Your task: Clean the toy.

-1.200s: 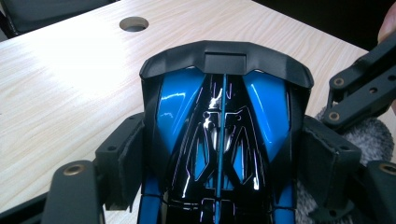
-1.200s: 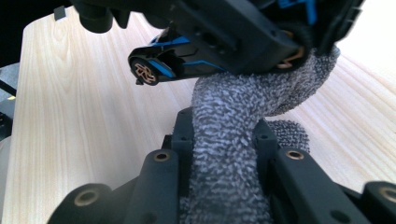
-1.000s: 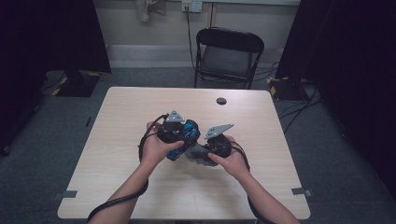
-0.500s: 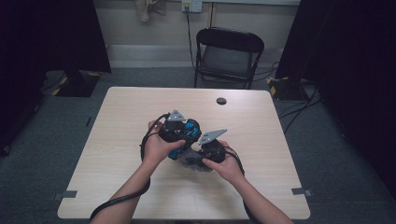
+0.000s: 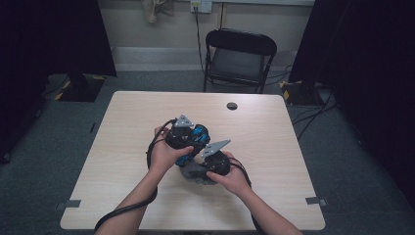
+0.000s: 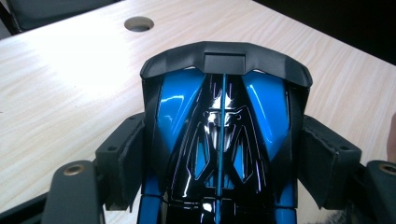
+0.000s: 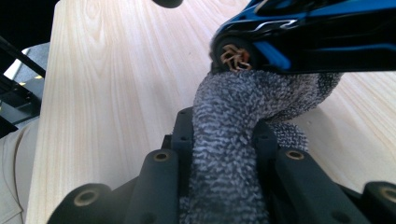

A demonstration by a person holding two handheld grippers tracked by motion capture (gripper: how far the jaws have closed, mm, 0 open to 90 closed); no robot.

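I have the blue-and-black toy car (image 6: 219, 140) clamped in my left gripper (image 6: 219, 154) — the pads (image 6: 123, 163) press on both flanks of its glossy body, and its dark rear wing points away from me toward the round cable hole (image 6: 138, 23) in the table (image 6: 60, 93). From above, the car (image 5: 195, 137) sits lifted near the table's middle, well on my side of that hole (image 5: 232, 105), with my left hand (image 5: 166, 152) wrapped around the gripper body.

My right gripper (image 7: 224, 154) is closed tight on a grey fluffy cloth (image 7: 229, 154); a bunched fold of it runs up between the jaws and bends over against the car's underside, just below one wheel (image 7: 233, 55). In the high view the cloth (image 5: 193, 172) hangs directly beneath the car, nearer to me than the car is, with my right hand (image 5: 232, 176) behind it.

As I judge it, I am wiping the car down, and the job is in the middle — cloth and car are in contact at the lower edge beside the wheel, so that stretch is being rubbed now. The upper shell already looks shiny, but I cannot tell from the gloss alone whether it has been cleaned. The far flank, the wing and the other wheels likely remain, and afterwards both things have to go back down on the table.
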